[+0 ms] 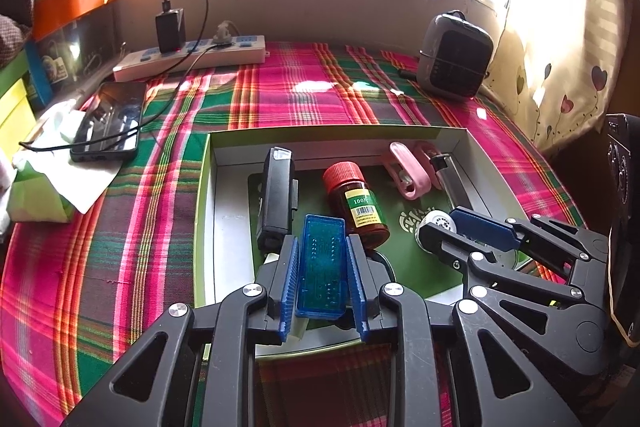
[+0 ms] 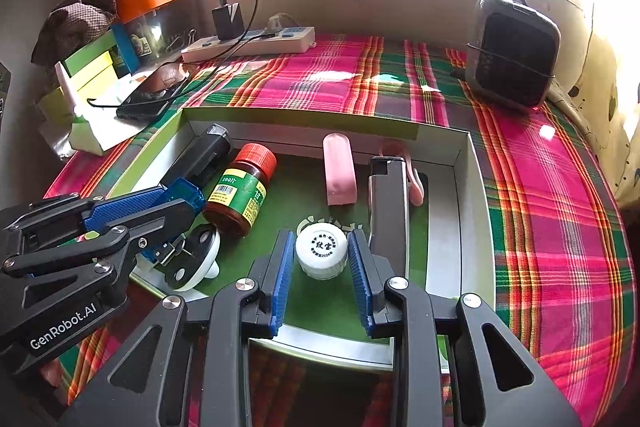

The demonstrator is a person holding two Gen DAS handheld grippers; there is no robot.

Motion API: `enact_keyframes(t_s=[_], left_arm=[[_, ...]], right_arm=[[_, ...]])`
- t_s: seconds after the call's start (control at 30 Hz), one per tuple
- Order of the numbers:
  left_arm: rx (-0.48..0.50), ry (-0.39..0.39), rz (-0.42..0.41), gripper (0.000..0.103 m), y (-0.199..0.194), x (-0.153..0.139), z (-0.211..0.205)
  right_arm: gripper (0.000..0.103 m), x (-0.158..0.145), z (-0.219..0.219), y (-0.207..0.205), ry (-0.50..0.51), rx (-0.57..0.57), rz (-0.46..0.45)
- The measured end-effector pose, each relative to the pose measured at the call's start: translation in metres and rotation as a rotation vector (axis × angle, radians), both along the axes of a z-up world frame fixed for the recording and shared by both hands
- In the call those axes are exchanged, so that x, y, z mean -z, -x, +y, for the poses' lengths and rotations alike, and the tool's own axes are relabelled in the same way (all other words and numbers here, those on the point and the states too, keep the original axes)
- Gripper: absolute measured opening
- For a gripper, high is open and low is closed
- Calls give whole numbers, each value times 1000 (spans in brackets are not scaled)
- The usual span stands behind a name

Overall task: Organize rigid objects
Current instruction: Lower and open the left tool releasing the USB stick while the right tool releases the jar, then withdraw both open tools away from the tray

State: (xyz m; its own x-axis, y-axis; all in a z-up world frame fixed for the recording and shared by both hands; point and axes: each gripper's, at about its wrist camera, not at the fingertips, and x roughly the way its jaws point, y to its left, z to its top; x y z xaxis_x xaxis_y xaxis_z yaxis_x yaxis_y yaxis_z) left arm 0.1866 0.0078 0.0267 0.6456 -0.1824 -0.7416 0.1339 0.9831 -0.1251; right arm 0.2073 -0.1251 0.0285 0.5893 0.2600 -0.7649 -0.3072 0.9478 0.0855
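A shallow box (image 1: 206, 187) (image 2: 460, 147) with a green floor lies on the plaid cloth. My left gripper (image 1: 322, 259) is shut on a translucent blue USB gadget (image 1: 322, 267), held over the box's near left part; it also shows in the right wrist view (image 2: 176, 203). My right gripper (image 2: 322, 255) is closed around a small white jar (image 2: 322, 253) standing in the box, pads touching or nearly touching its sides. In the box lie a brown red-capped bottle (image 1: 358, 203) (image 2: 240, 191), a black device (image 1: 276, 195), pink clips (image 1: 408, 171) (image 2: 340, 173), and a dark lighter (image 2: 388, 203).
A phone (image 1: 108, 123) on a charging cable, a power strip (image 1: 192, 57) and tissue packets (image 1: 44, 183) lie at the left. A small grey heater (image 1: 454, 57) (image 2: 514, 55) stands at the back right. A white plug adapter (image 2: 196, 259) lies under the left gripper.
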Motion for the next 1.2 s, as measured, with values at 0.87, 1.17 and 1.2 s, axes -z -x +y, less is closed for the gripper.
enact_keyframes(t_s=[0.87,1.17,1.2], left_arm=[[-55,-67,-49,31,53,-18,-6],[-46,-78,-25,31,84,-10,-15],[-47,-80,-18,31,87,-7,-15]], right_arm=[[40,-24,-14,46,-27,50,-41],[40,-25,-18,77,-10,61,-45],[40,-24,-18,79,-6,62,-44]])
